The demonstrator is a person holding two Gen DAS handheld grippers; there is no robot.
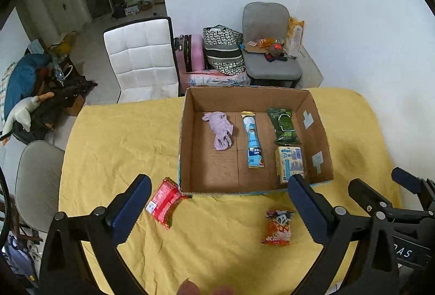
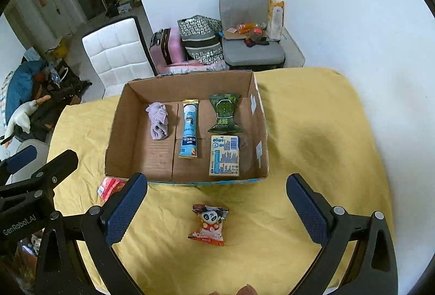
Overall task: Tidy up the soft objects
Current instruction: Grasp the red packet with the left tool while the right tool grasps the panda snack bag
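A cardboard box stands on the yellow-clothed table. Inside lie a lilac cloth, a blue tube pack, a green wipes pack and a pale tissue pack. A red packet lies in front of the box's left corner. An orange panda snack bag lies in front of the box. My left gripper is open and empty above the cloth between the two packets. My right gripper is open and empty, with the panda bag between its fingers' lines.
Beyond the table stand a white chair, a grey chair with clutter, a patterned bag and a pink suitcase. A grey chair is at the table's left. The white wall is close on the right.
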